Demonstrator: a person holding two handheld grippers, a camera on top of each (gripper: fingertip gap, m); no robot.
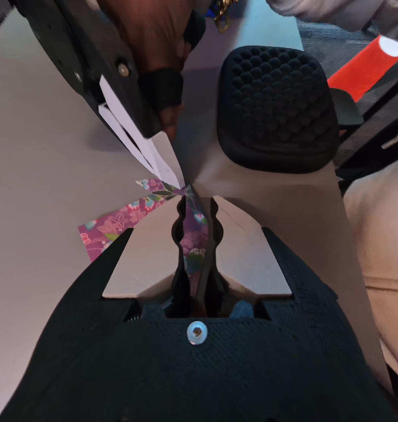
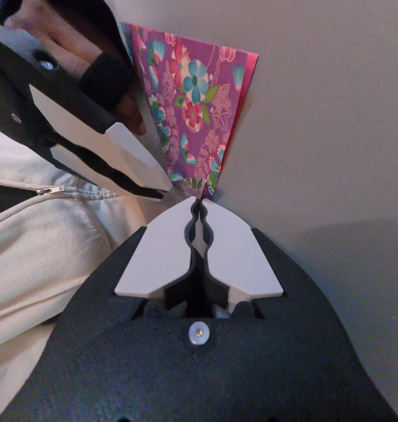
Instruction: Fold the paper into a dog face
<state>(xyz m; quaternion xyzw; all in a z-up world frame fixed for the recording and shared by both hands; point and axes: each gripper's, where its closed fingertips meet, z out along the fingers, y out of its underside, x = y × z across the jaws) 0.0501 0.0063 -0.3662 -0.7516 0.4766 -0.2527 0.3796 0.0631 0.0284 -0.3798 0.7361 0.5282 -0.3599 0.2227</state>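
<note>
The paper (image 1: 116, 228) is purple with a flower print and a red underside. In the right wrist view it (image 2: 193, 102) stands up off the grey table as a folded sheet, fanning out from one pinched corner. My left gripper (image 1: 194, 196) is shut on the paper, which runs edge-on between its jaws. My right gripper (image 2: 199, 201) is shut on the paper's corner at its fingertips. Both grippers meet at that corner. The right gripper (image 1: 178, 180) comes in from the upper left in the left wrist view, and the left gripper (image 2: 165, 191) does the same in the right wrist view.
A black dimpled pad (image 1: 275, 109) lies on the grey table (image 1: 33, 159) just beyond the grippers. A red and white object (image 1: 364, 66) is at the far right. A person's beige garment (image 2: 45, 239) with a zipper is close by at the table's edge.
</note>
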